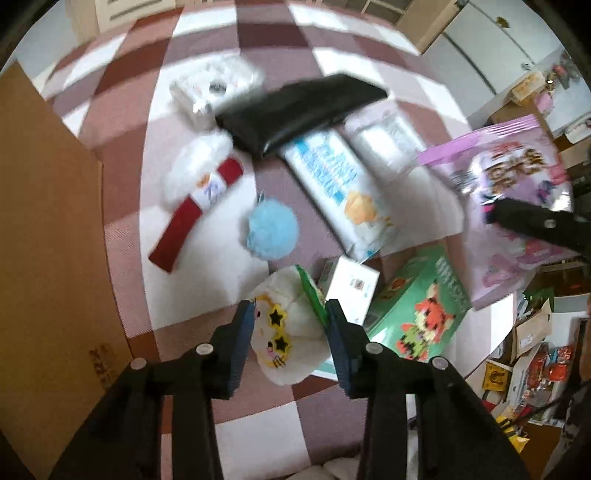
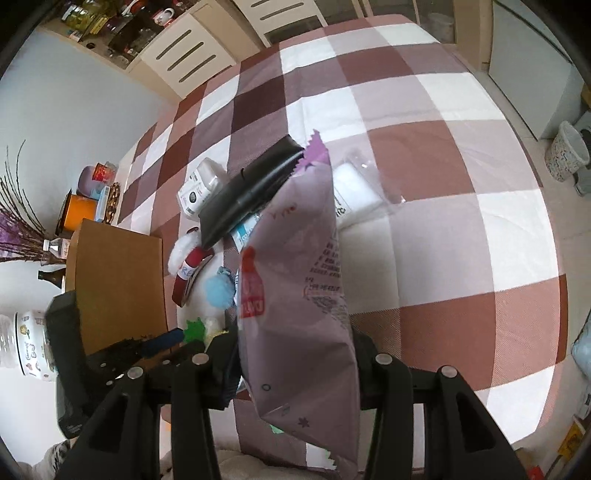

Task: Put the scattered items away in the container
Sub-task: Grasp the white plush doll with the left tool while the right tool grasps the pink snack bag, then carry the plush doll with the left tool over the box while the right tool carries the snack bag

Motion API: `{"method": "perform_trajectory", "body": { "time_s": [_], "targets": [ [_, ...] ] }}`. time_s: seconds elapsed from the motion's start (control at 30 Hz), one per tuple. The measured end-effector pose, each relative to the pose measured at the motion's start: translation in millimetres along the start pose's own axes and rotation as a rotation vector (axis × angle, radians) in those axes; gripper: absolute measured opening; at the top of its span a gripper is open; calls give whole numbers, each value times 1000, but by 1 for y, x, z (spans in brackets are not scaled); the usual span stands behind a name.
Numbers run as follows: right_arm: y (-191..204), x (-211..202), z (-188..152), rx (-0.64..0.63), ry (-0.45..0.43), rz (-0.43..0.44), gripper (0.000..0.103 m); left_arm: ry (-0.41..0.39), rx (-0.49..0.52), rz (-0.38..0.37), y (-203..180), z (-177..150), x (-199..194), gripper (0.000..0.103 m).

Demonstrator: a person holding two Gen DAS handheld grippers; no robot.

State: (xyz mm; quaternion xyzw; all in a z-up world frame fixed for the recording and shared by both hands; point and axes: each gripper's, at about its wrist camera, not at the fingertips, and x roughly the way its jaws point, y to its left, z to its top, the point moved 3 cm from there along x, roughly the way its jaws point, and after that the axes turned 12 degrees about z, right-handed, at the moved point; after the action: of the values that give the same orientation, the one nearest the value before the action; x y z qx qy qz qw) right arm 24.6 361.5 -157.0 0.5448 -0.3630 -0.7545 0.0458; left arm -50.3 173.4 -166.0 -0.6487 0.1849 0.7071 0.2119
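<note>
Left gripper (image 1: pixel 290 314) down over the plush (image 1: pixel 286 332), jaws pinching its sides for the lift to the box (image 1: pixel 48 236). Right gripper (image 2: pixel 291 354) jaws clamped on the raised pouch (image 2: pixel 295 295), clear of bed (image 2: pixel 443 221) clutter.

place: a home, a lived-in bedroom or living room
bed: a wide checked cover (image 2: pixel 424 155) in brown, mauve and white squares, spread like bedding
cabinets: cream cupboards (image 2: pixel 192 51) with slot handles along the far wall
shelf: mugs and jars (image 2: pixel 122 22) crowded on top of the cupboards
side table: candle, tins and bottles (image 2: pixel 92 192) beside dried branches (image 2: pixel 18 206)
floor: pale tiles with a patterned bin (image 2: pixel 567 155)
clutter: open cartons and snack packs (image 1: pixel 532 354) piled on the floor
belongings: a plush toy (image 1: pixel 284 332), a pompom (image 1: pixel 273 229), toy boxes (image 1: pixel 424 295), all household things
box: a cardboard box (image 2: pixel 118 280) on the bed
</note>
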Motion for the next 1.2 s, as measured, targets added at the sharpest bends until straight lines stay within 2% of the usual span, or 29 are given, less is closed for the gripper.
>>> {"method": "perform_trajectory", "body": {
  "time_s": [0.03, 0.07, 0.1, 0.17, 0.27, 0.33, 0.43, 0.5, 0.53, 0.6, 0.73, 0.97, 1.2],
  "targets": [
    [-1, 0, -1, 6, 2, 1, 46, 16, 0, -12, -5, 3, 7, 43],
    [-1, 1, -2, 10, 3, 1, 46, 25, 5, -11, -6, 2, 13, 50],
    [-1, 2, -3, 14, 4, 2, 46, 28, 15, 6, -9, 4, 17, 56],
    [-1, 3, -6, 20, 8, 5, 46, 34, 31, 38, -14, 9, 25, 60],
    [0, 6, -9, 24, 16, 4, 46, 52, 12, 70, -13, 14, 34, 83],
    [1, 7, -10, 22, 20, 3, 46, 66, -7, 57, -9, 17, 37, 86],
    [2, 9, -10, 20, 25, 1, 46, 88, -42, 24, -5, 18, 40, 83],
    [4, 9, -9, 15, 23, 2, 46, 88, -66, -8, -3, 17, 37, 65],
    [5, 9, -8, 13, 21, 3, 46, 86, -73, -25, -3, 17, 35, 59],
    [7, 8, -7, 6, 17, 2, 46, 80, -68, -10, -3, 17, 32, 53],
    [11, 9, -5, -4, 18, 5, 46, 49, -90, -39, 1, 16, 22, 51],
    [21, 4, -3, -31, 16, -1, 46, -80, -43, -23, -6, 19, -33, 51],
    [46, -9, 2, -89, -2, -6, 46, -182, -36, -5, 17, 6, -94, 51]
  ]
}}
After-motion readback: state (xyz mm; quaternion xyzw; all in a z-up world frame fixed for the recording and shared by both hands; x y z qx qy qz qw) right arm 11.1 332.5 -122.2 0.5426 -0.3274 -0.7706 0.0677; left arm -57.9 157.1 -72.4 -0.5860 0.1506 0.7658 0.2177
